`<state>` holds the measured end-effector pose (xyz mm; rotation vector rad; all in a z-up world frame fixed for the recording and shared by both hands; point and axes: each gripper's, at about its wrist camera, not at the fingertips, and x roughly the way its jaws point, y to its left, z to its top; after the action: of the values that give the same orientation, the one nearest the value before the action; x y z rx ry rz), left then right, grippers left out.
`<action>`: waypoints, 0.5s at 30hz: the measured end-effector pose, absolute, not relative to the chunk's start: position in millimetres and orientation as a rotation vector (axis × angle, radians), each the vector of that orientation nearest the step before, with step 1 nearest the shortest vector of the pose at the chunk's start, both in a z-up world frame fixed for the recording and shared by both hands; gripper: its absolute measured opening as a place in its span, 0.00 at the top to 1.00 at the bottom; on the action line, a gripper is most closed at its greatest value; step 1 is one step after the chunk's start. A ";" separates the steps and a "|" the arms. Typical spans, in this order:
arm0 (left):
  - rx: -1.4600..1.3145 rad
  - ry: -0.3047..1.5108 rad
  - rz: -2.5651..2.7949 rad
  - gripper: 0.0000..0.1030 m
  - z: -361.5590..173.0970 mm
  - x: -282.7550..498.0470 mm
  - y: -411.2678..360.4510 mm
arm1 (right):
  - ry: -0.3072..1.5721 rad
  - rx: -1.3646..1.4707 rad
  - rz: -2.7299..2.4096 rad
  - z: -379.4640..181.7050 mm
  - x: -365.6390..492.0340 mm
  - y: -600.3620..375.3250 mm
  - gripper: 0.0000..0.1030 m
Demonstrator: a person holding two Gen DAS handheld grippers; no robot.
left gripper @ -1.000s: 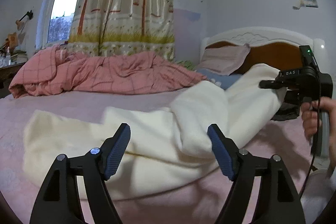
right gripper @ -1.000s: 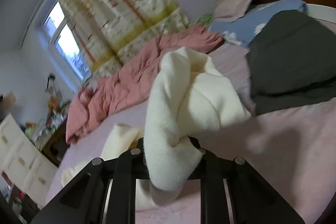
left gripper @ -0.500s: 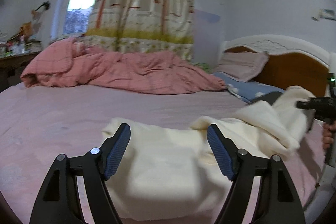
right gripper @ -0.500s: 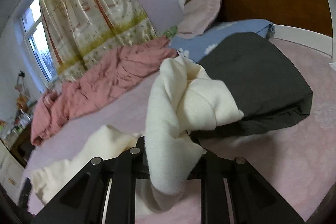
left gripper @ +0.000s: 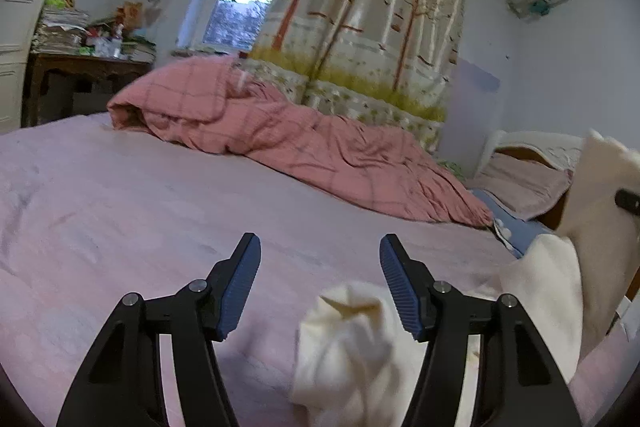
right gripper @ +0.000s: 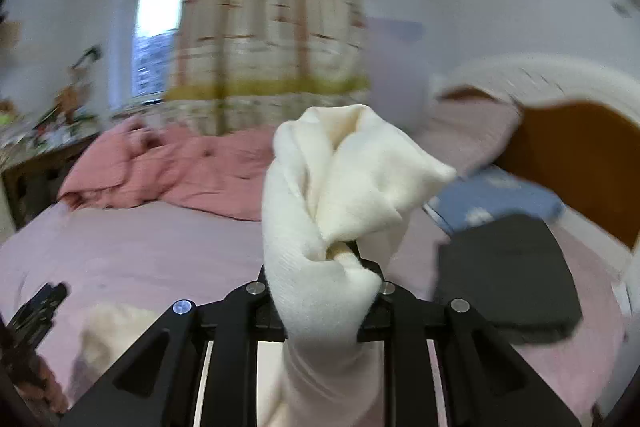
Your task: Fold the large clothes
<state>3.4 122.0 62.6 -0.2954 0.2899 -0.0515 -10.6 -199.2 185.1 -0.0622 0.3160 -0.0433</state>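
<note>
Right wrist view shows the right gripper (right gripper: 344, 267) pinching the bunched cream garment (right gripper: 340, 195) mid-frame, while the left gripper (left gripper: 320, 283) is closing on nothing, so folding looks barely started.

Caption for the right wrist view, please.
Right gripper shut on a bunched cream garment, raised above the pink bed; folded dark garment lies nearby.

On the bed (left gripper: 120, 195): one cream garment (right gripper: 344, 187), one pink checked quilt (left gripper: 280, 131) toward the window side, one folded dark garment (right gripper: 508, 279) near the headboard end, one blue pillow (right gripper: 496, 199) and one mauve pillow (left gripper: 524, 183) beside it. Two tongs: left tongs (left gripper: 320, 263), right tongs (right gripper: 320, 279).
</note>
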 end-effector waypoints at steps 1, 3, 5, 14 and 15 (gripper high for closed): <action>-0.302 0.282 -0.045 0.42 64.7 3.5 126.2 | 0.308 -0.090 -0.016 185.6 -10.0 -177.9 0.79; -0.323 0.268 -0.025 0.42 69.0 0.6 135.4 | 0.303 -0.151 0.056 181.0 -7.6 -123.0 0.79; -0.376 0.260 -0.008 0.42 72.8 -1.4 151.9 | 0.313 -0.199 0.117 169.7 -3.6 -77.0 0.79; -0.524 0.246 -0.027 0.42 67.5 -11.4 208.7 | 0.548 -0.358 0.081 27.5 32.7 9.9 0.79; -0.523 0.244 -0.032 0.42 67.6 -11.0 208.8 | 0.534 -0.374 0.090 22.9 27.2 12.8 0.79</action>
<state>-10.9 208.8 67.6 -0.5232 0.2437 -0.0324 27.2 12.8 22.9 -0.3742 0.5342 0.0902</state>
